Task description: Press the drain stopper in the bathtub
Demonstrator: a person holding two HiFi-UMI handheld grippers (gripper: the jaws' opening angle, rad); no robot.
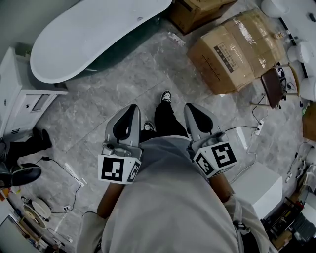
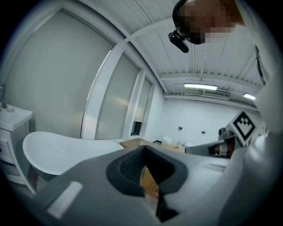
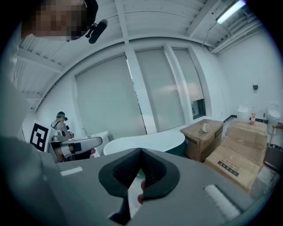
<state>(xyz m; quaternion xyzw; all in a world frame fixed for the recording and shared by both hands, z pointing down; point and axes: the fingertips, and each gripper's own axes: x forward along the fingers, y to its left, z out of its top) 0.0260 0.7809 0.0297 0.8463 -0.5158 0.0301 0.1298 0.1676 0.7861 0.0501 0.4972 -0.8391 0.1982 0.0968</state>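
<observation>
A white freestanding bathtub [image 1: 94, 29] stands at the far left of the head view, well ahead of my feet. A small dark spot [image 1: 140, 19] shows on its inner floor; I cannot tell if it is the drain stopper. My left gripper [image 1: 131, 107] and right gripper [image 1: 193, 105] are held close to my torso, far from the tub. The left gripper view has the jaws of the left gripper [image 2: 143, 148] closed tip to tip with nothing between them, the bathtub [image 2: 57, 152] beyond. The right gripper [image 3: 140, 150] is likewise shut and empty, facing the bathtub [image 3: 146, 142].
Two cardboard boxes [image 1: 237, 49] [image 1: 197, 12] lie right of the tub. A white cabinet [image 1: 19, 94] stands at the left and a white box [image 1: 256, 185] at my right. Cables [image 1: 64, 173] trail over the grey floor. Another person's shoes [image 1: 29, 143] are at the left.
</observation>
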